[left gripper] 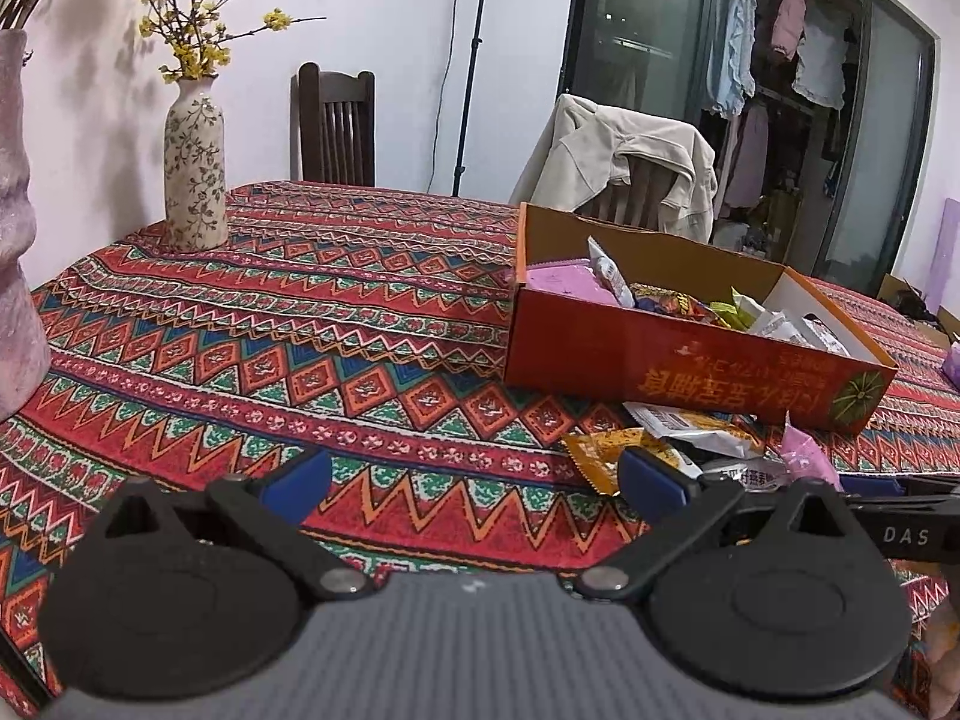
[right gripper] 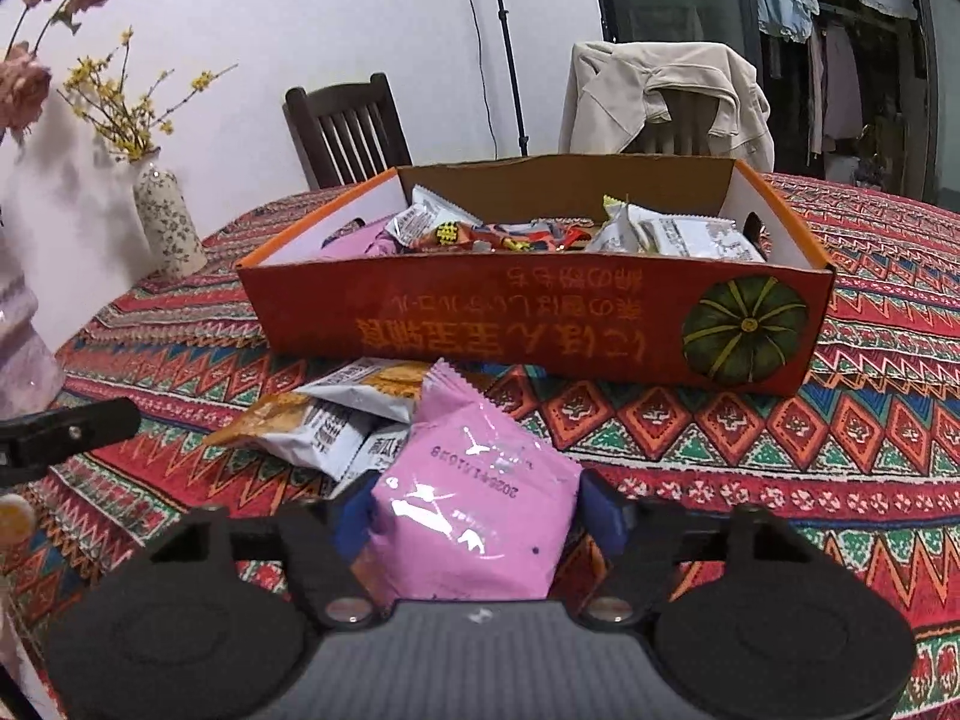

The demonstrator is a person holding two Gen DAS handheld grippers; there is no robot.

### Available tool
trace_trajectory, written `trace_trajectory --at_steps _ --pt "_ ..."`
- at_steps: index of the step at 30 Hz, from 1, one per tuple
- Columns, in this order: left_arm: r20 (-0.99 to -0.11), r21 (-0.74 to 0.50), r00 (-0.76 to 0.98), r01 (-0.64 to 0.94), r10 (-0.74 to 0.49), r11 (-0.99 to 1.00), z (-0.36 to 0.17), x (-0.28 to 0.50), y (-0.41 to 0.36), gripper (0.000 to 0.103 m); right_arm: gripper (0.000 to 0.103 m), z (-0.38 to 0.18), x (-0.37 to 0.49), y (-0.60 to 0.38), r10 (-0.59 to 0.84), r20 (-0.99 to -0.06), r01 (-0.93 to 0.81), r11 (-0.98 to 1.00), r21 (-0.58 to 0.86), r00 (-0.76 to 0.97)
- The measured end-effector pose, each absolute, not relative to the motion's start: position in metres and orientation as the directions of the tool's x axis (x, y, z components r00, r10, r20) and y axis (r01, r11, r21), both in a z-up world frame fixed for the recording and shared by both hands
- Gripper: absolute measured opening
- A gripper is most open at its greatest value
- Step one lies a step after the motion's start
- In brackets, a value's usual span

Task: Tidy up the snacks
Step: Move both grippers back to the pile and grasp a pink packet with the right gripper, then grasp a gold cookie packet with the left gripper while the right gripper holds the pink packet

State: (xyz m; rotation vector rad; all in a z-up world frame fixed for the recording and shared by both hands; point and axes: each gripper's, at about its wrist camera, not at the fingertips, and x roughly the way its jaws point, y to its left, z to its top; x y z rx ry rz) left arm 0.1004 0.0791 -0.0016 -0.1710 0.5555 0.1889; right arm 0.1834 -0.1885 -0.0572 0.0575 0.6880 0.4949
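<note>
An orange cardboard box [right gripper: 480, 324] with a pumpkin picture stands on the patterned tablecloth and holds several snack packets [right gripper: 678, 237]. Loose packets [right gripper: 336, 420] lie in a small heap in front of it. My right gripper [right gripper: 478, 516] has its blue pads pressed on both sides of a pink snack packet [right gripper: 480, 468] at the near end of that heap. My left gripper [left gripper: 474, 480] stands open over bare cloth, left of the heap [left gripper: 690, 429] and the box [left gripper: 660, 354]. The pink packet [left gripper: 807, 459] shows at the right in the left wrist view.
A flowered vase [left gripper: 195, 180] and a pink vase [left gripper: 12, 240] stand at the table's left. Behind the table are a dark wooden chair [left gripper: 336, 120], a chair draped with a beige jacket [left gripper: 630, 162] and a light stand pole [left gripper: 471, 72].
</note>
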Motion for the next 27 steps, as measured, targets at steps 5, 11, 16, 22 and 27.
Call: trace_trajectory --at_steps 5,11,16,22,27 --pt "-0.557 -0.106 0.823 -0.203 0.111 0.973 -0.003 0.109 0.069 0.103 0.066 -0.050 0.179 -0.207 0.468 -0.551 -0.399 0.883 0.249 0.691" --pt "-0.605 -0.112 0.794 -0.150 0.053 0.982 -0.010 0.128 0.043 0.103 0.066 -0.042 0.175 -0.224 0.410 -0.522 -0.360 0.911 0.200 0.748" --pt "-0.637 -0.111 0.771 -0.103 0.008 0.989 -0.015 0.142 0.015 0.103 0.066 -0.041 0.175 -0.241 0.380 -0.511 -0.332 0.925 0.186 0.771" --pt "-0.671 -0.103 0.741 -0.109 0.012 0.989 -0.017 0.160 -0.013 0.103 0.066 -0.042 0.175 -0.257 0.343 -0.499 -0.297 0.939 0.173 0.796" --pt "-0.694 -0.101 0.720 -0.110 0.010 0.989 -0.023 0.171 -0.031 0.103 0.066 -0.044 0.174 -0.267 0.341 -0.498 -0.293 0.940 0.174 0.798"
